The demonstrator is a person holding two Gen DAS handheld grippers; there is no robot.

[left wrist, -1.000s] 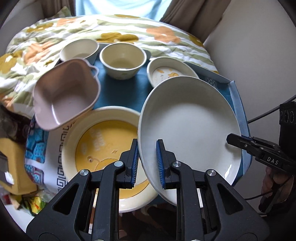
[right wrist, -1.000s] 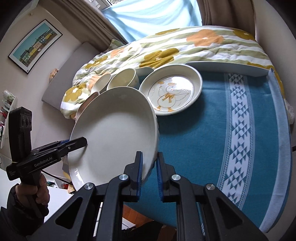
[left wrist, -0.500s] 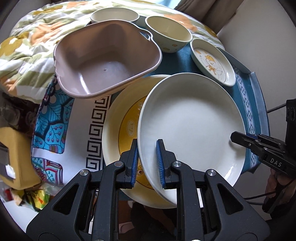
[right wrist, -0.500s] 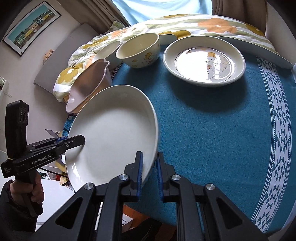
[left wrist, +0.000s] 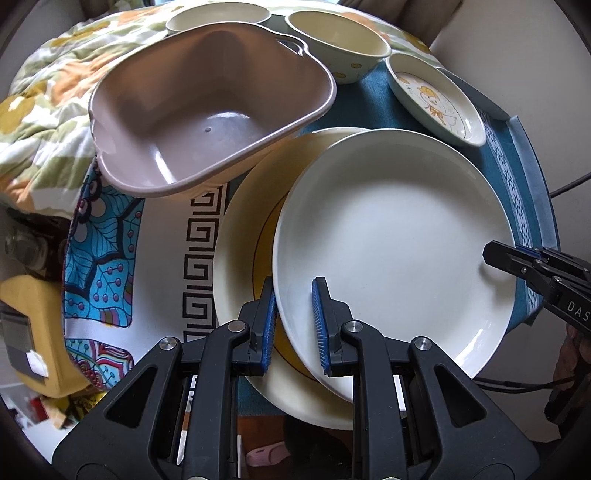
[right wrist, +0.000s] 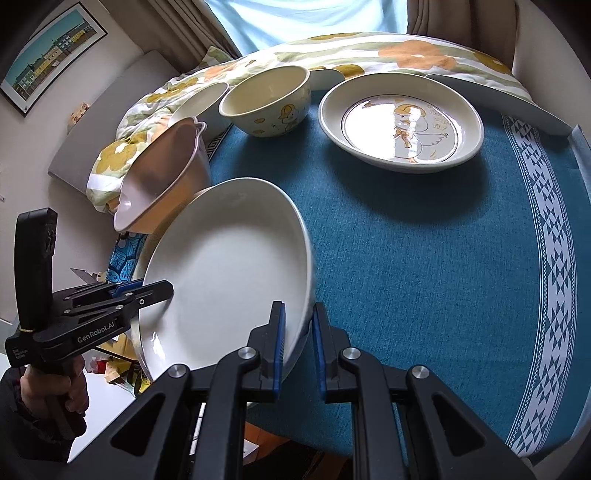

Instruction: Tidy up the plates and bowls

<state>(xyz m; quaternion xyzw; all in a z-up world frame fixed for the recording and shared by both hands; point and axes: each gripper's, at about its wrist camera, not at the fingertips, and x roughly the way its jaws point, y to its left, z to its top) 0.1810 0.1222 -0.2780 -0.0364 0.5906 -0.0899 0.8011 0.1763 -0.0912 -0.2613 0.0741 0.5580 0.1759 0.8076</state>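
Both grippers hold one large white plate [left wrist: 395, 236], tilted, low over a cream plate with a yellow centre [left wrist: 240, 236]. My left gripper [left wrist: 293, 325] is shut on the white plate's near rim. My right gripper [right wrist: 299, 343] is shut on the opposite rim of the same plate [right wrist: 229, 280]. A pink square bowl [left wrist: 207, 107] leans tilted at the yellow plate's far edge. A cream duck bowl [right wrist: 266, 99], a duck plate [right wrist: 400, 125] and a white bowl [left wrist: 218, 14] stand further back.
The round table has a teal cloth [right wrist: 424, 266] with a white patterned band near its right edge. A floral quilt [right wrist: 369, 51] lies along the back. A patterned blue and white cloth [left wrist: 110, 258] hangs at the left edge, with clutter below.
Both grippers have carried the white plate down and left, from above the teal cloth to just over the yellow plate. The pink bowl now looms closer.
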